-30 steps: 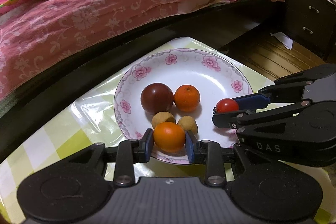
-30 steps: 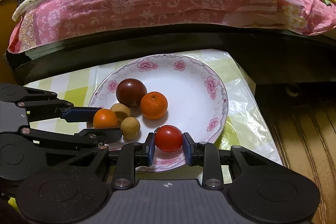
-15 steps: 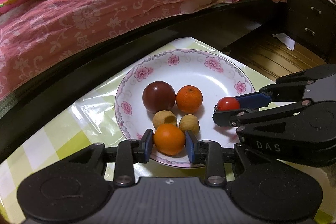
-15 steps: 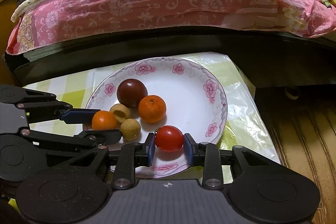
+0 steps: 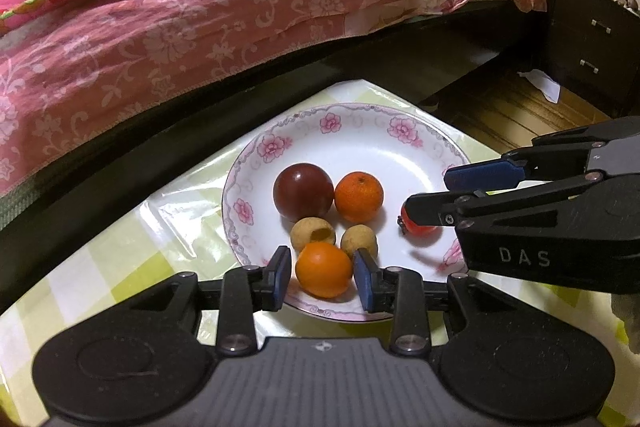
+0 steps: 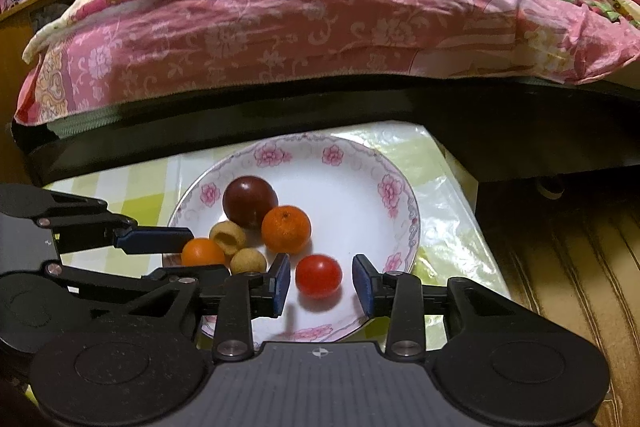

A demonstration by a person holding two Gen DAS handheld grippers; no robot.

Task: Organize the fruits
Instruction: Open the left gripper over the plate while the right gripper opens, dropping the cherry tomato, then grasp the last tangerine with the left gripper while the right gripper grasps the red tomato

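– On a low table beside the bed, what is there to caption?

– Two hand-held grippers over a flowered plate (image 5: 360,155). The left gripper (image 5: 322,277) has its fingers set narrowly around a small orange fruit (image 5: 323,269) at the plate's near rim, barely off it by the look. The right gripper (image 6: 322,279) has just been opening its jaws; a red tomato (image 6: 319,275) lies between them on the plate with a gap at each side.

– What could go wrong?

– Both fruits are round and lie close to the rim. A nudge from a pad as either gripper pulls away would likely roll one off. The orange also touches two longans (image 5: 313,234), so a bump may scatter them towards the dark plum (image 5: 303,191) and the mandarin (image 5: 359,195).

– And the setting?

– A green-checked cloth under clear plastic (image 5: 120,247), probably slick. Behind it are a pink floral quilt (image 5: 200,7), a wooden floor (image 5: 500,107) and dark drawers (image 5: 592,43).
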